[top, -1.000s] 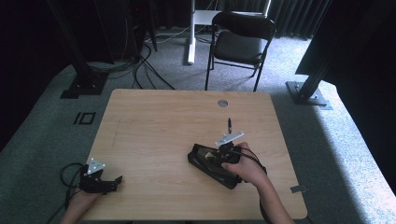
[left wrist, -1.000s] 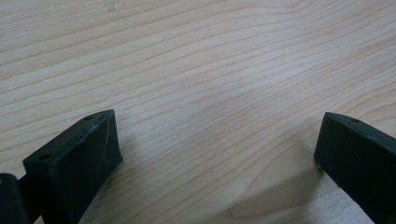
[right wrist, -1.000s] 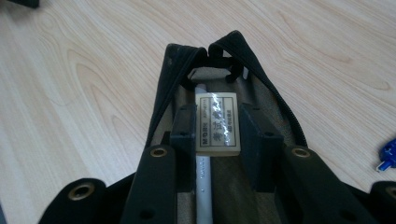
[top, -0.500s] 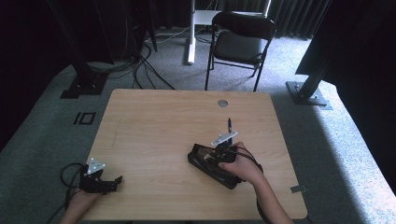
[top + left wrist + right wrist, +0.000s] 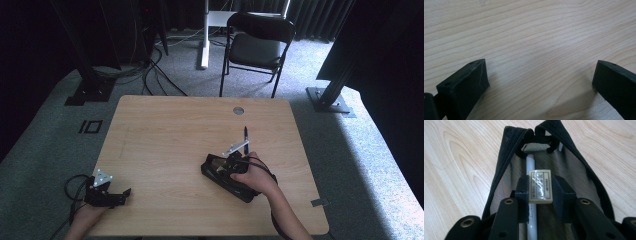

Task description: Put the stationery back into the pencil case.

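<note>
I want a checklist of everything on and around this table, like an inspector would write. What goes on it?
Surface: light wooden table with a round grommet near the far edge.
Job's things: open black pencil case with a white pen lying inside; a wrapped eraser over it.
Clutter: a dark pen lying beyond the case.
Grippers: right gripper shut on the eraser, inside the case mouth; left gripper open over bare wood near the table's front left corner.
Cables: one trails from the left gripper; more on the floor behind the table.
Surroundings: black folding chair, dark stand bases, grey carpet.
</note>
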A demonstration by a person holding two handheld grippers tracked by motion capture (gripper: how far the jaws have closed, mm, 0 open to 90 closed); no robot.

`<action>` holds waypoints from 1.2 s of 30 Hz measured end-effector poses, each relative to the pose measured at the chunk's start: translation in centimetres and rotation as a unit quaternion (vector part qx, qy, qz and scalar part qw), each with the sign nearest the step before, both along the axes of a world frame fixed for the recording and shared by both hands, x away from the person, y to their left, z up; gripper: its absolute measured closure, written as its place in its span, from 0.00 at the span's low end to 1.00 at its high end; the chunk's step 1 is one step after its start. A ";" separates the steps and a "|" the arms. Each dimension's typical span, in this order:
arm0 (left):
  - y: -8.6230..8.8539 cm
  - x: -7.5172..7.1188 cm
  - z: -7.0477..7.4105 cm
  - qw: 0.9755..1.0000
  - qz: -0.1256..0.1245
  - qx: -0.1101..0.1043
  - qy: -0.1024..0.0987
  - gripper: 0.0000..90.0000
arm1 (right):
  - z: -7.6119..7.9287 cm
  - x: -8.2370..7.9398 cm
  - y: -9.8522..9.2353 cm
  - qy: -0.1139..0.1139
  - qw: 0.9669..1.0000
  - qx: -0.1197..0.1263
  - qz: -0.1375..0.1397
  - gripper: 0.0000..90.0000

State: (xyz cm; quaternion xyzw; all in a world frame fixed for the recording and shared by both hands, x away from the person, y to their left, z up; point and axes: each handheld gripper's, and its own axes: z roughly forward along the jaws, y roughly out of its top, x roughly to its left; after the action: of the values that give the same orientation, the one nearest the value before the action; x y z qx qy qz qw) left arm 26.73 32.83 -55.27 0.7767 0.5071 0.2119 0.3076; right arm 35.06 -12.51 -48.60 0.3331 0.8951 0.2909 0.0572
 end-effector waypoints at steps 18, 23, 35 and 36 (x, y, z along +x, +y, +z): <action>0.0 0.0 0.0 1.000 0.000 0.000 0.000 0.01 | -1.1 0.7 1.1 0.024 1.000 -0.017 -0.002 0.75; 0.0 0.0 0.0 1.000 0.000 0.000 0.000 0.01 | -0.8 0.8 0.8 0.023 1.000 -0.006 -0.012 0.75; 0.0 0.0 0.0 1.000 0.000 0.000 0.000 0.01 | 1.4 0.3 0.0 0.004 1.000 0.021 -0.008 0.73; 0.0 0.0 0.0 1.000 0.000 0.000 0.000 0.01 | 1.6 0.2 -0.1 0.002 1.000 0.025 -0.009 0.73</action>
State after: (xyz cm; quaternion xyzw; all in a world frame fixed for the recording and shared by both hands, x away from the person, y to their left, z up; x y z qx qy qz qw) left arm 26.73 32.83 -55.27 0.7767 0.5071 0.2119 0.3077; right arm 35.29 -12.60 -47.03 0.3435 0.8844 0.3120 0.0495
